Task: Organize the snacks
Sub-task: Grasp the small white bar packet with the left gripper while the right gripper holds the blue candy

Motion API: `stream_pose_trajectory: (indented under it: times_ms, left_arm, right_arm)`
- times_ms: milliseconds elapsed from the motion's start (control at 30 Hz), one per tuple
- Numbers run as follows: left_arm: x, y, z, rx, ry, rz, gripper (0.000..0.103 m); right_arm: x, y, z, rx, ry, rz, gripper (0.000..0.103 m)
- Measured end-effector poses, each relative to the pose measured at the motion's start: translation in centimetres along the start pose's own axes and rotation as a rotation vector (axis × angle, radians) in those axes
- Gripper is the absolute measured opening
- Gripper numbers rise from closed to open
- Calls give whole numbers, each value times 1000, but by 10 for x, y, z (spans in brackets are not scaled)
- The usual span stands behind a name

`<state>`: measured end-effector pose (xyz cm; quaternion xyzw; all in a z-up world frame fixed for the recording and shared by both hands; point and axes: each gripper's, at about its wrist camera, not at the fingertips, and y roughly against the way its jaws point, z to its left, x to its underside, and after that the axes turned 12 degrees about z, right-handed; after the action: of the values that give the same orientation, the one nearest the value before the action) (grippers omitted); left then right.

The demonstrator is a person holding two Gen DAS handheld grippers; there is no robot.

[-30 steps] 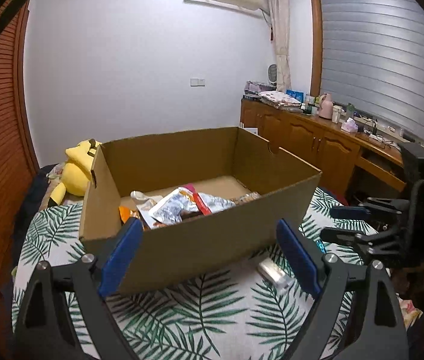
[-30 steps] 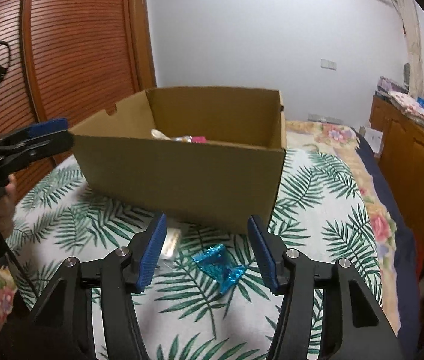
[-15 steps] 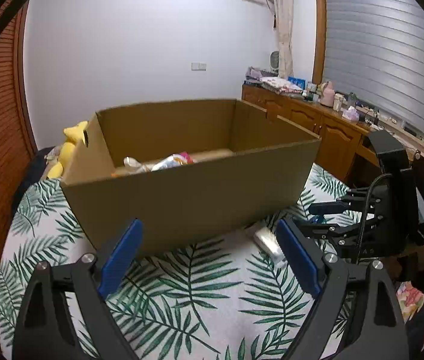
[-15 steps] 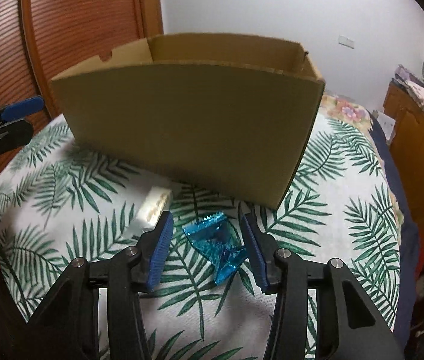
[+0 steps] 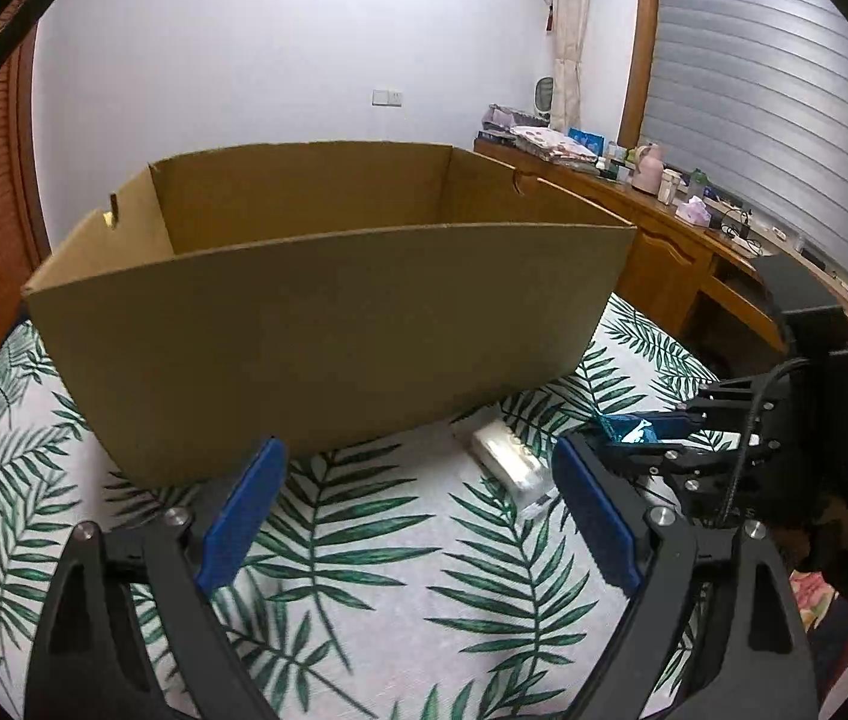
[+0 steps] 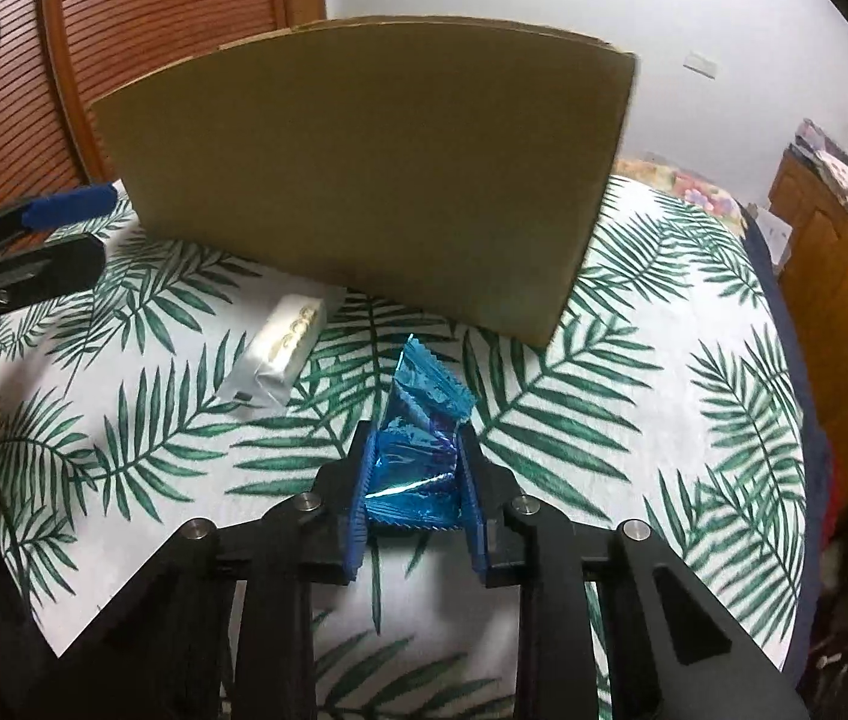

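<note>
Leaf-print bedspread (image 6: pixel 634 408) under cardboard box (image 6: pixel 375 174); right hand-held gripper (image 6: pixel 414 474) clamped on crinkly blue packet (image 6: pixel 417 438); left hand-held gripper (image 5: pixel 417 516) spread apart, low.

A plain white wall (image 5: pixel 279 60) closes the far side of the room, with a small switch plate (image 5: pixel 386 98) set into it. To the left stands a reddish-brown wooden door with horizontal slats (image 6: pixel 165 18). On the right, a window in a wooden frame is covered by a grey slatted blind (image 5: pixel 766 138), and a pale curtain (image 5: pixel 568 30) hangs at its left edge. Below the window runs a long wooden cabinet (image 5: pixel 664 258) with panelled doors, its top crowded with small bottles, boxes and folded cloth. A white cloth printed with green palm leaves (image 6: pixel 652 396) covers the surface in the foreground. The lighting is dim and even.
</note>
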<state>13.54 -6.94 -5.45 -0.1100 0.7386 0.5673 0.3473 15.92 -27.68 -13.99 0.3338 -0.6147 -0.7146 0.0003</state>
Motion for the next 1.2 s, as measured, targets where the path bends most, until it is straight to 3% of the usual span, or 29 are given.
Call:
stream_pose_trajectory:
  times_ms: [300, 500, 1000, 1200]
  left_arm:
    - [-4, -9, -9, 43, 26, 0, 91]
    - [-5, -7, -8, 20, 43, -16, 91]
    - [-14, -44, -33, -5, 2, 89, 89]
    - [-17, -57, -43, -22, -9, 138, 77]
  right_arm:
    - [23, 19, -10, -20, -68, -97, 24]
    - [25, 25, -18, -53, -86, -126, 24]
    - [30, 32, -12, -55, -69, -208, 24]
    - [32, 33, -11, -49, -69, -221, 24]
